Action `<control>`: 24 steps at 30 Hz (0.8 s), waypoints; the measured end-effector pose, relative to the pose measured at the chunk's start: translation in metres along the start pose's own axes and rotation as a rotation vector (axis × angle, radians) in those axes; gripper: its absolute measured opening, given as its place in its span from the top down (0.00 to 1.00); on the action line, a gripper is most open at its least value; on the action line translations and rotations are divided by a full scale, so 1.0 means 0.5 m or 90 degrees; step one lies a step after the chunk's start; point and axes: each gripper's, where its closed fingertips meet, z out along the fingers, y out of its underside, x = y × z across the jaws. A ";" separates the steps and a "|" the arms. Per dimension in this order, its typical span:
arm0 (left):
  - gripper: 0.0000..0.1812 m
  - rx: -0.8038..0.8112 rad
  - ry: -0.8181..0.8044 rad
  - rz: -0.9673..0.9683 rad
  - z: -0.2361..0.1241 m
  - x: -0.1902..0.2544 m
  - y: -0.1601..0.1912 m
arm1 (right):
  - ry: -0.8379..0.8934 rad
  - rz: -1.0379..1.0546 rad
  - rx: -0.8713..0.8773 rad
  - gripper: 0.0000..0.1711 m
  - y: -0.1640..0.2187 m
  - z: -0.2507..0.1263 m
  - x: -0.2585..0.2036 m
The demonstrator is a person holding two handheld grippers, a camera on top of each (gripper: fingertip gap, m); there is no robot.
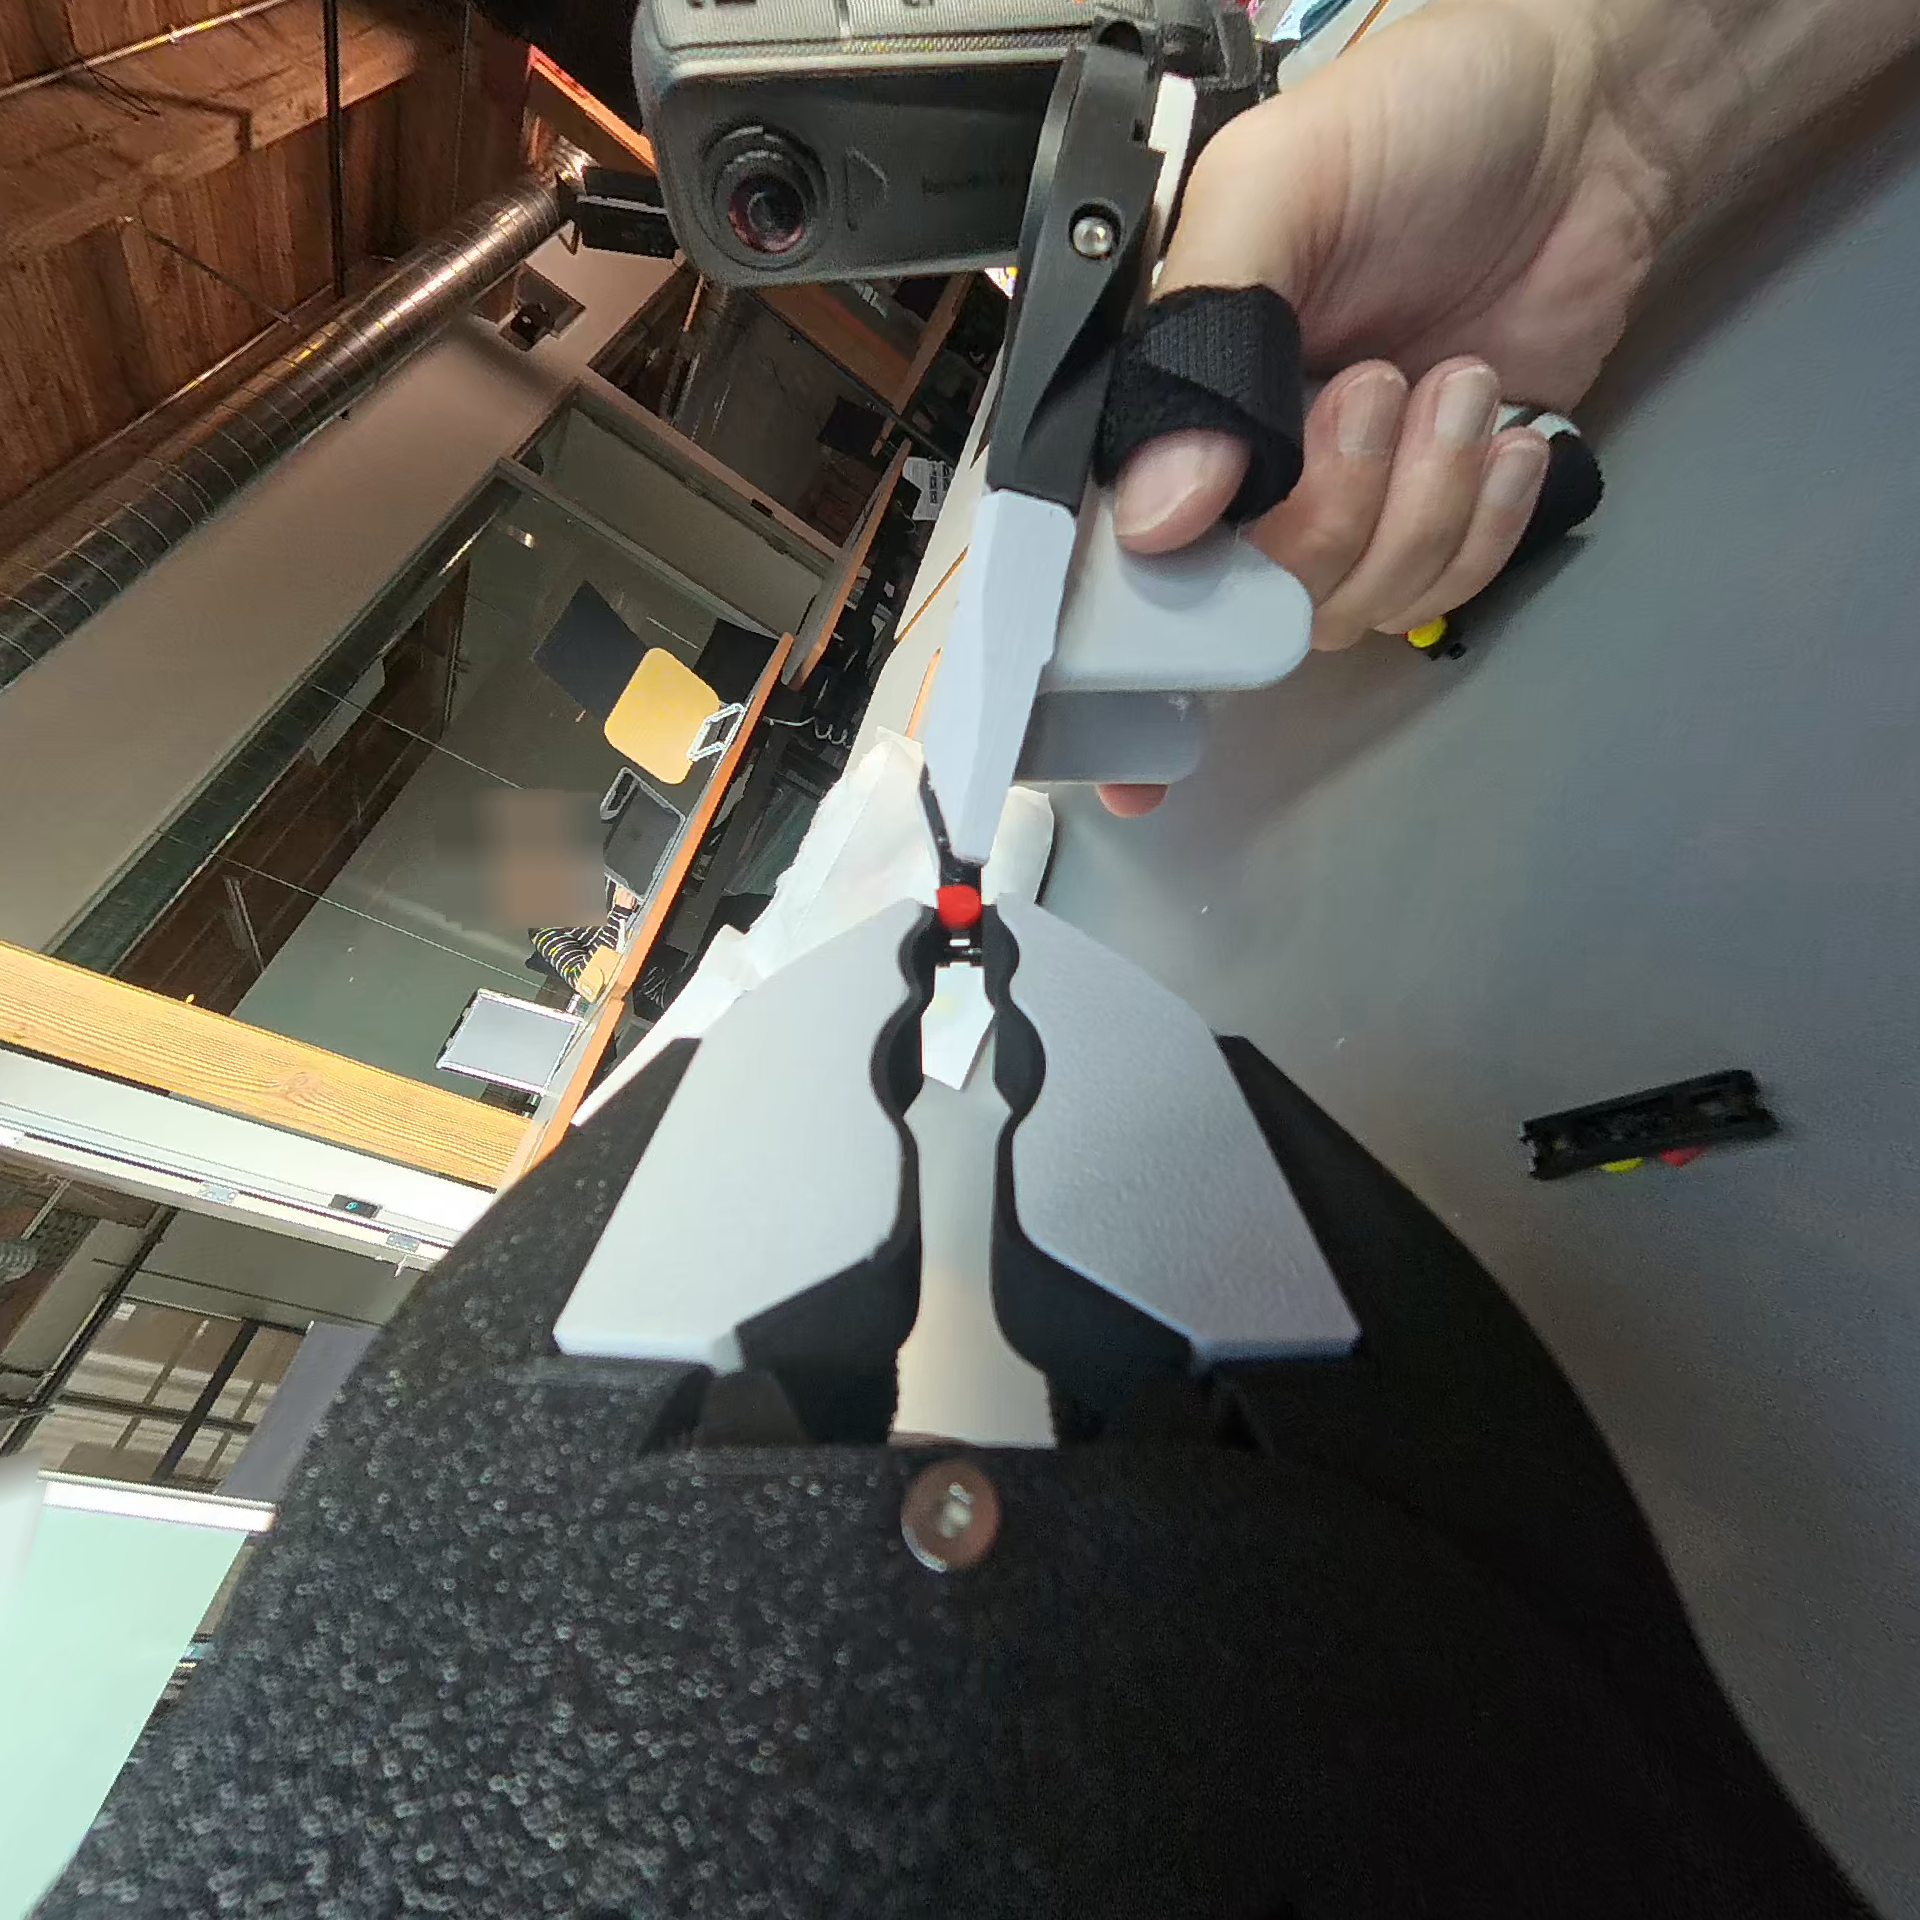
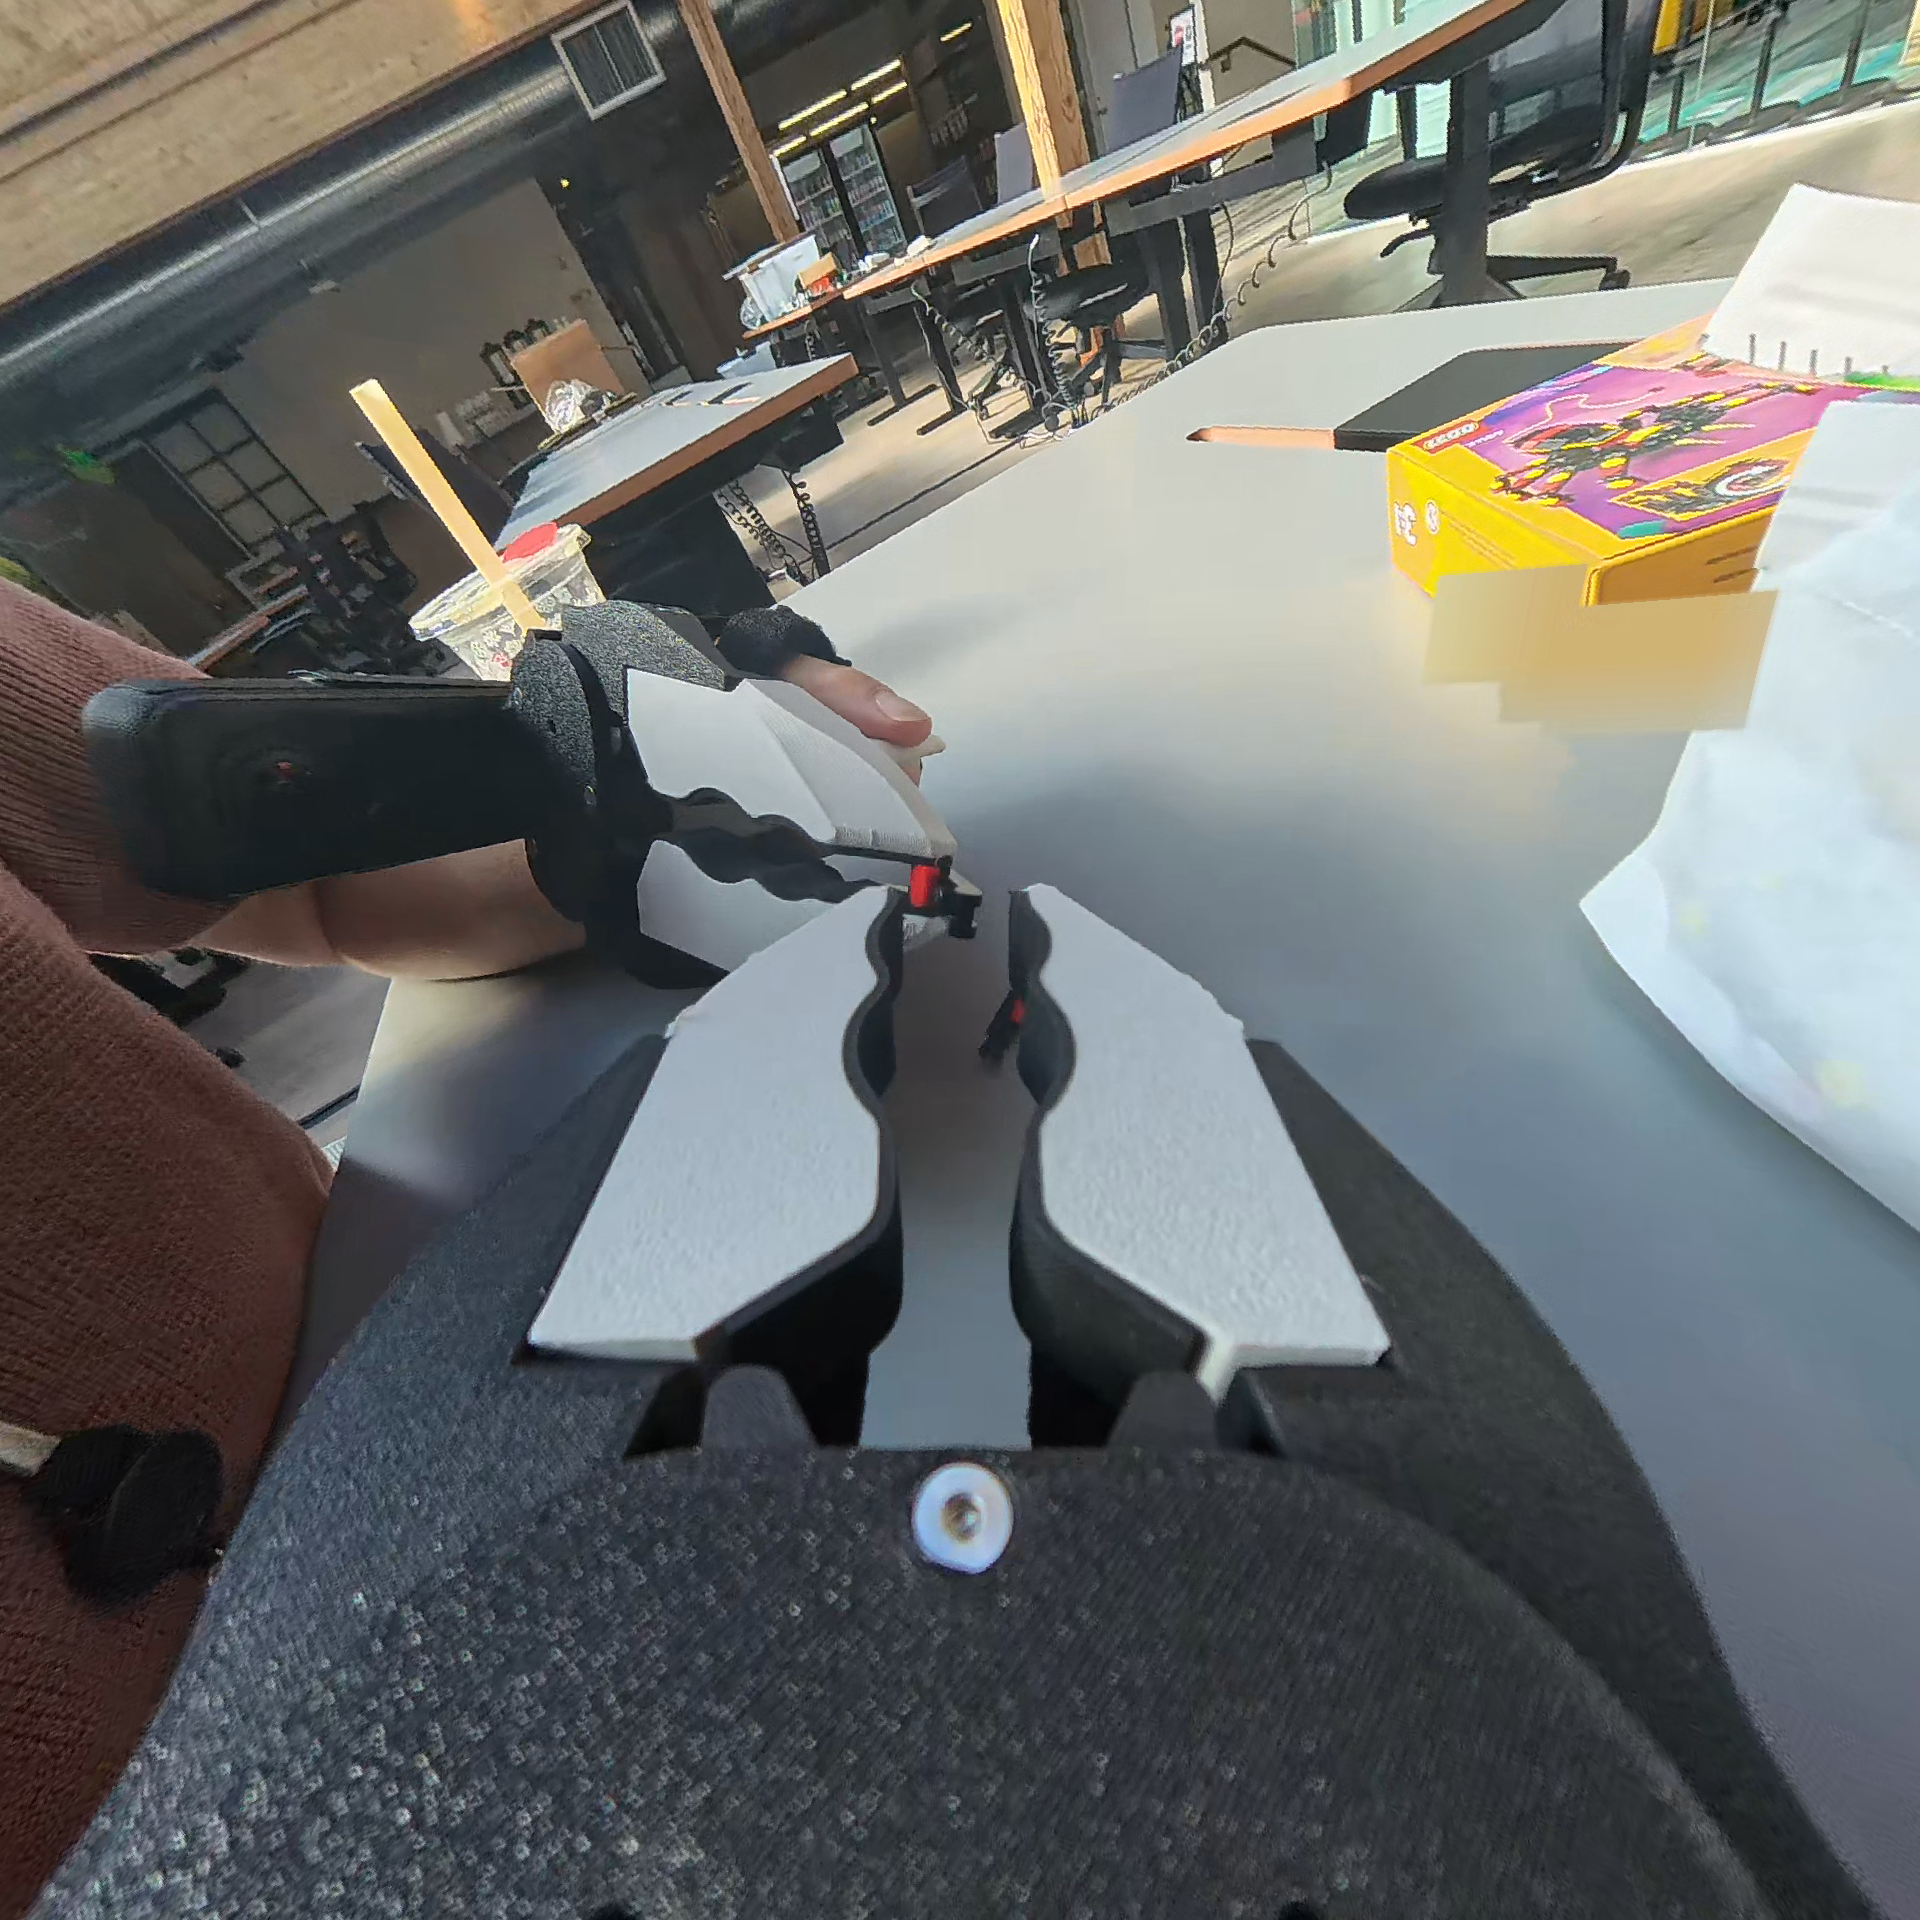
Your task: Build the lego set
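Note:
My left gripper (image 1: 956, 928) is shut on a small red and black lego piece (image 1: 956, 906) and holds it above the grey table (image 1: 1558, 883). It also shows in the right wrist view (image 2: 940, 883), at left, with the piece (image 2: 923, 886) at its tips. My right gripper (image 2: 961, 902) has its fingers apart, tips right beside that piece. A thin black part with a red spot (image 2: 1004, 1023) lies against its right finger's inner side. In the left wrist view the right gripper (image 1: 968, 844) comes down from above onto the left tips.
A black lego plate with yellow and red bits (image 1: 1647, 1124) lies on the table to the right. A yellow and purple lego box (image 2: 1590, 488), white paper bags (image 2: 1818, 831), a dark flat pad (image 2: 1475, 400) and a cup with a straw (image 2: 509, 613) stand around the table. My two grippers' fingertips are within a few centimetres of each other.

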 end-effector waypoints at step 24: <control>0.93 -0.028 -0.032 -0.017 0.004 -0.008 0.018 | 0.158 -0.107 0.006 0.97 -0.018 -0.018 0.041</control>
